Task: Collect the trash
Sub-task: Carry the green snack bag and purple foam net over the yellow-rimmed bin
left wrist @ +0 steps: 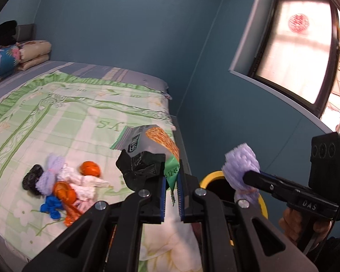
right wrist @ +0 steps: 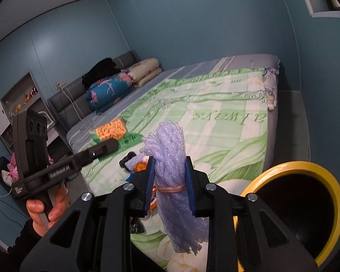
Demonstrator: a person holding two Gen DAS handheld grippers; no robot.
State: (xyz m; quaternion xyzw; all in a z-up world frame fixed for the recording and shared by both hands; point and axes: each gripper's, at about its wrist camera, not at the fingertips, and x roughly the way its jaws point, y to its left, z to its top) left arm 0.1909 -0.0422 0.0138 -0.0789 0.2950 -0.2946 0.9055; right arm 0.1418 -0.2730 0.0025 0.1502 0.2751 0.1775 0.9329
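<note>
Trash lay in a small heap [left wrist: 63,181] on the wide bed with the green-and-white floral quilt [left wrist: 63,117], which filled a blue-walled room [left wrist: 124,27] with a window [left wrist: 301,52]. Beside the bed's near corner stood a yellow-rimmed black bin [right wrist: 328,195]. Above that corner, the left gripper [left wrist: 171,190] was clamped on a green-and-orange snack wrapper [left wrist: 156,142], and the right gripper [right wrist: 170,181] pinched a lilac foam net [right wrist: 167,149].

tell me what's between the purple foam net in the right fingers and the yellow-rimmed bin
Nothing: in the right wrist view, only bare green floral bedspread shows between the purple foam net and the yellow-rimmed black bin.
</note>
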